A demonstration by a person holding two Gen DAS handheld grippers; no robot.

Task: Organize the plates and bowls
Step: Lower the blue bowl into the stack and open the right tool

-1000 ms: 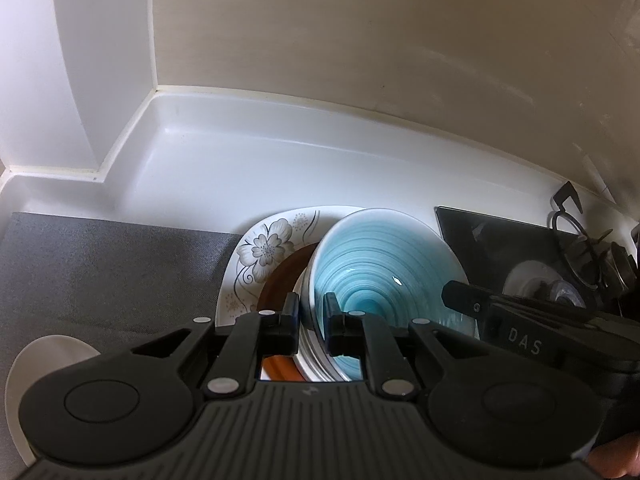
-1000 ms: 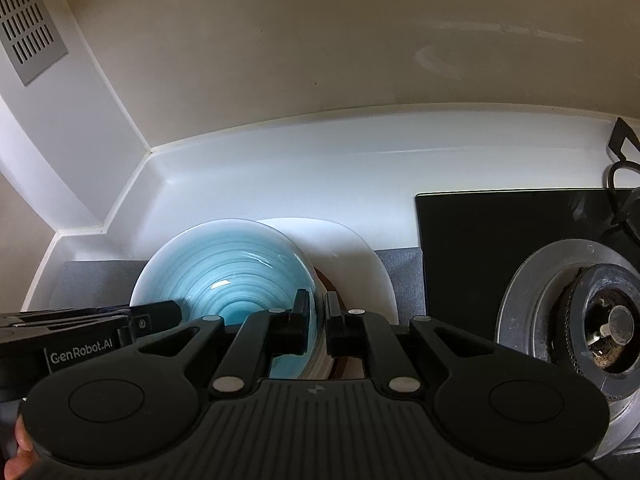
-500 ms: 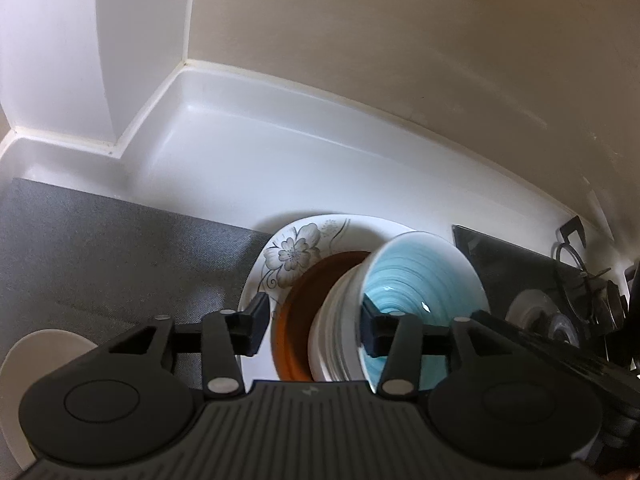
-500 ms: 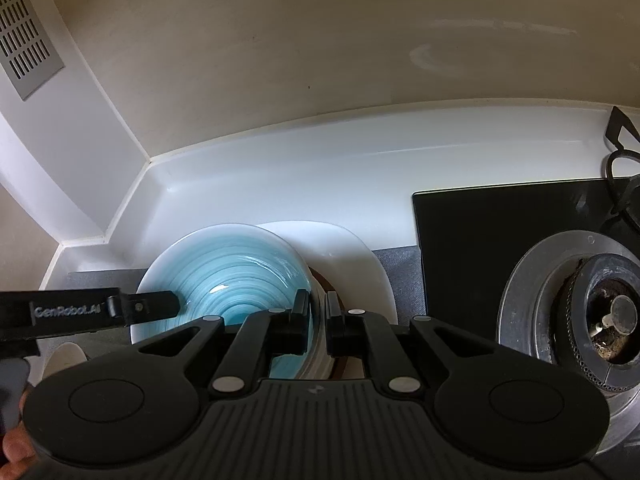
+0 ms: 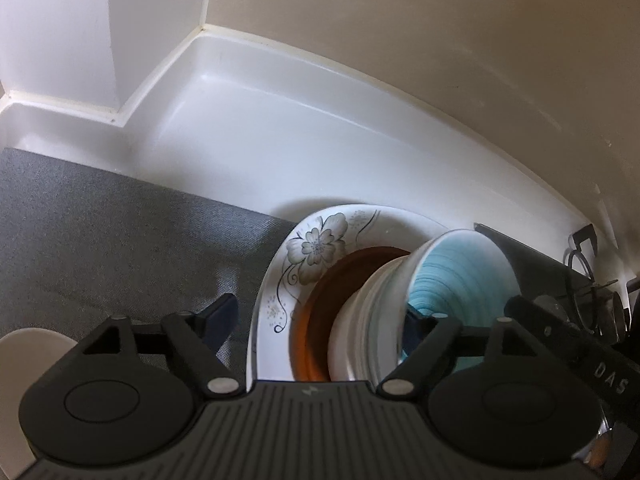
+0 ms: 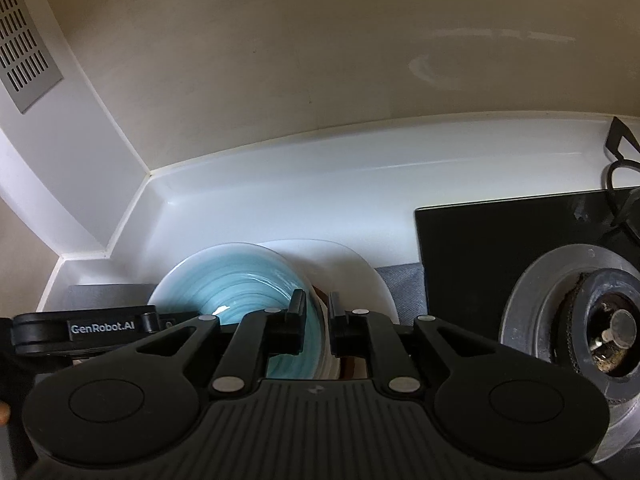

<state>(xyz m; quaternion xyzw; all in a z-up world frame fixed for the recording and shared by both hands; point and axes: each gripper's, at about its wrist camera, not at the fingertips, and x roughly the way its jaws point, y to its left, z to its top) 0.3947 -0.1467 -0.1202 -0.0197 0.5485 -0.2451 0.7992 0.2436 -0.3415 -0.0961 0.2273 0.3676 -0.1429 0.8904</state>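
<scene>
**Stacked Dishes: Gripper Status**

The blue bowl [image 6: 236, 284] sits atop white bowls [image 5: 360, 332] on a floral plate [image 5: 312, 248], on the table [image 5: 280, 128] beside the stove [image 6: 500, 248]. Right gripper [image 6: 314, 322] clamps the blue bowl's rim. Left gripper [image 5: 320, 326] has just been opening; its jaws straddle the stack without contact.

wall [image 6: 320, 60]: beige | counter [image 5: 300, 152]: white, raised lip | mat [image 5: 100, 232]: grey | vent [image 6: 24, 40] top-left | hob [image 6: 500, 248]: black

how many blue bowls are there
1. The blue bowl sits on top of the stack of dishes on the flowered plate, its rim between the right gripper fingers. Others could be hidden lower in the stack.
</scene>
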